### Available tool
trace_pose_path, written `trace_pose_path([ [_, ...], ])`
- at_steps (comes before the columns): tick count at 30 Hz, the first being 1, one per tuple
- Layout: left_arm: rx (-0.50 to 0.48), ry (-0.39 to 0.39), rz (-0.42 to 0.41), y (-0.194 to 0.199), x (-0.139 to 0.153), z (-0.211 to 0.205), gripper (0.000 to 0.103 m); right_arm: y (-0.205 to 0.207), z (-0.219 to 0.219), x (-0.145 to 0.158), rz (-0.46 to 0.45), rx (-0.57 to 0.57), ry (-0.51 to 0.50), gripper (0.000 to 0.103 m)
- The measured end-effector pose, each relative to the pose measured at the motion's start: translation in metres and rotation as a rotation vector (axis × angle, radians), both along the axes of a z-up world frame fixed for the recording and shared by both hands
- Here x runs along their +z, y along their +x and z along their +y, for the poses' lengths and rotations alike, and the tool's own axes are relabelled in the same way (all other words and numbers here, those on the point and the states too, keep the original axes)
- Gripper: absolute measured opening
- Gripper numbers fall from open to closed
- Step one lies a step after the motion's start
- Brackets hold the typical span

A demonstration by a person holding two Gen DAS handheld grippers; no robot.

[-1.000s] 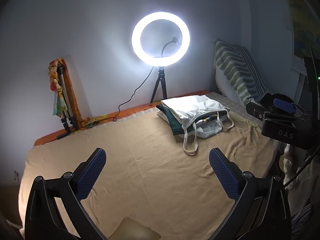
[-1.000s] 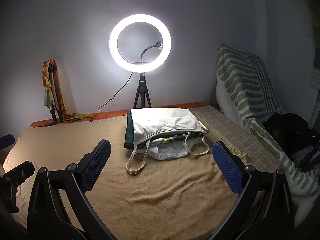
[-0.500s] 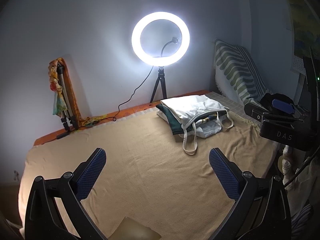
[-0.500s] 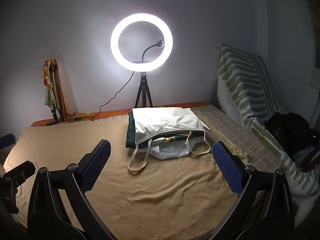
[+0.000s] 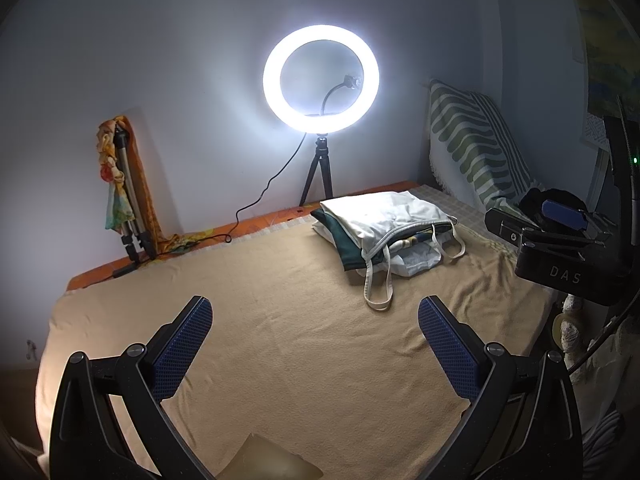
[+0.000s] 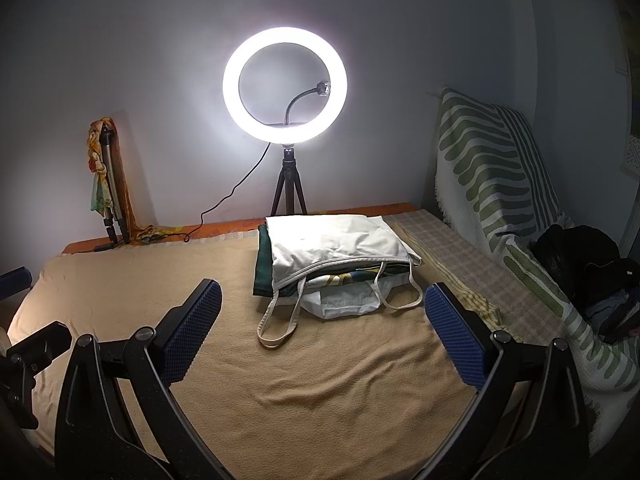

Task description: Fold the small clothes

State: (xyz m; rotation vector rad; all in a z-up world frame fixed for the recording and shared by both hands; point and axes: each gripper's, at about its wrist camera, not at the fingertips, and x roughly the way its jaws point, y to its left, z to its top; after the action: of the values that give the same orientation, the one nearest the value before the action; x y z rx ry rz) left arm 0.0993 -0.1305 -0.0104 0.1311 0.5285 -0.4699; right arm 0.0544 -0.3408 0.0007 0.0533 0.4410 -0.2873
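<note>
Clothes sit folded inside a white cloth tote bag (image 6: 336, 246) that lies flat just above the middle of the right wrist frame; its mouth gapes toward the camera and shows a patterned yellow-and-white garment (image 6: 344, 278) and a pale folded piece (image 6: 348, 304) poking out below it. A dark green folded cloth (image 6: 263, 268) lies under the bag, its edge showing along the bag's left side. Two thin looped straps trail from the bag's mouth onto the tan fuzzy blanket (image 6: 304, 392), which is softly creased and covers most of the lower frame. In the left wrist view the same bag (image 5: 384, 216) sits right of centre.

The left gripper (image 5: 316, 342) hangs with its jaws spread wide and nothing between them; its fingers carry blue dimpled pads (image 5: 182, 350). The right gripper (image 6: 322, 334) is likewise wide open and empty, low in its frame, the bag's straps just beyond it.

A glowing white ring light on a black tripod (image 6: 285, 86) stands against the grey wall at upper centre. A green-striped white woven throw (image 6: 496, 176) drapes at the right edge, with a checked beige cloth (image 6: 448, 256) between it and the blanket. A folded tripod wrapped in orange patterned fabric (image 6: 106, 176) leans at the left. Open blanket spreads left of the bag and ahead of both grippers.
</note>
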Motion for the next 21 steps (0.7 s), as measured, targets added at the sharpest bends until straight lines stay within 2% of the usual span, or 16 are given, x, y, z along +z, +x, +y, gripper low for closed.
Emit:
trace_pose_path([
  [21,0.002,0.001,-0.004,-0.0016,-0.0001,-0.0004,0.103,0.0024,0.0033,-0.0010,0.002,0.007,0.001,0.103],
])
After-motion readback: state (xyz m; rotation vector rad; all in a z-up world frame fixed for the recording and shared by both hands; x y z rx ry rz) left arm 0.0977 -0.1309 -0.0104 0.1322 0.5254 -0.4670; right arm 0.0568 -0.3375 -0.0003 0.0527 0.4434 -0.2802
